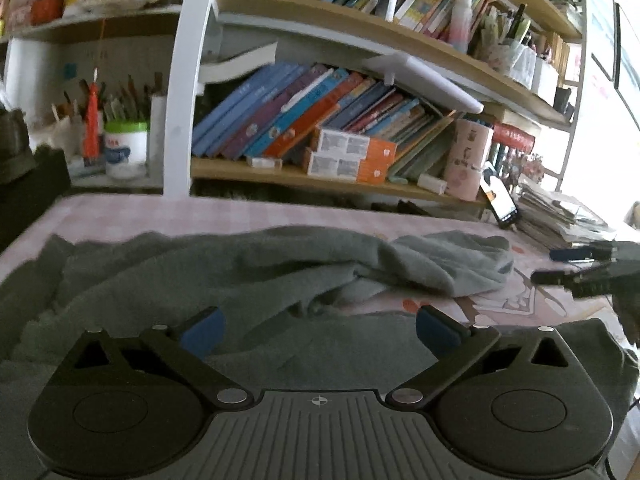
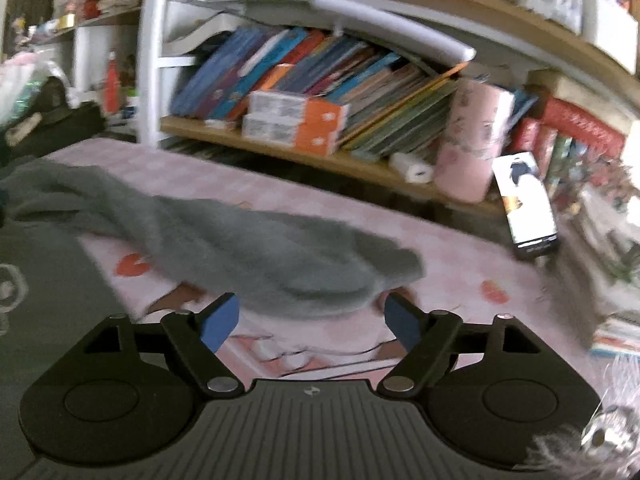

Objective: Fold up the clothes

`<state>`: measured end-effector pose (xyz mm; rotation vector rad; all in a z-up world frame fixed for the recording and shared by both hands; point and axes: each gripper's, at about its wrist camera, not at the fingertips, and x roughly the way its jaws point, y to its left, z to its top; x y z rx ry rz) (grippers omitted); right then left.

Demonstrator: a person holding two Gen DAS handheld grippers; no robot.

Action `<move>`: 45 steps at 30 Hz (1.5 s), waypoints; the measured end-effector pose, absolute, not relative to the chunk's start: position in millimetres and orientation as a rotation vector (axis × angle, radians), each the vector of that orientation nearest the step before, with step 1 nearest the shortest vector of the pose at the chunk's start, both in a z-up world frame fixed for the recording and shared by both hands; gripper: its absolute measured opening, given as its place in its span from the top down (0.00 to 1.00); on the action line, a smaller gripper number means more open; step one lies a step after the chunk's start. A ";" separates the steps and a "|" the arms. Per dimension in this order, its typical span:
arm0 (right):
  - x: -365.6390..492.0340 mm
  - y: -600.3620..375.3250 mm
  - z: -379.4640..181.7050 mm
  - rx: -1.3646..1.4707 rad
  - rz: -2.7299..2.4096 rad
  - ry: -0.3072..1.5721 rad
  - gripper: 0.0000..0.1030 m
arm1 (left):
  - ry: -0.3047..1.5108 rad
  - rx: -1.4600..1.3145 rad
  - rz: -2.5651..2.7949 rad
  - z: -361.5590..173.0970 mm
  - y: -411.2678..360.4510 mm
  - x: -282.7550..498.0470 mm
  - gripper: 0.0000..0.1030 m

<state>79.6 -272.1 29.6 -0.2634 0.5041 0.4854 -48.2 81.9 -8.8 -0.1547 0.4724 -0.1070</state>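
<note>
Lying rumpled across the pink printed table cover, with one sleeve flung out toward the right: grey fleece garment, not yet folded. Seemingly at the start, before any grasp. Next move likely calls for pinching the sleeve end and carrying it inward over the body. Left gripper spread wide above the garment, holding nothing. Right gripper likewise wide and empty, just short of the sleeve tip.

The right claw hangs spread wide over a pink tablecloth, just short of a grey sleeve.
</note>
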 end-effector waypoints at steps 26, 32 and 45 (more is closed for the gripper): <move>122.3 -255.3 6.4 -0.414 0.539 0.545 0.22 | 0.579 -0.110 -0.097 -21.9 73.5 -40.1 0.00; 114.9 -238.9 3.2 -0.514 0.619 0.504 0.23 | 0.582 -0.110 -0.096 -21.9 72.9 -39.4 0.00; 122.1 -215.4 -2.3 -0.514 0.683 0.527 0.89 | 0.592 -0.117 -0.093 -23.2 72.8 -38.8 0.00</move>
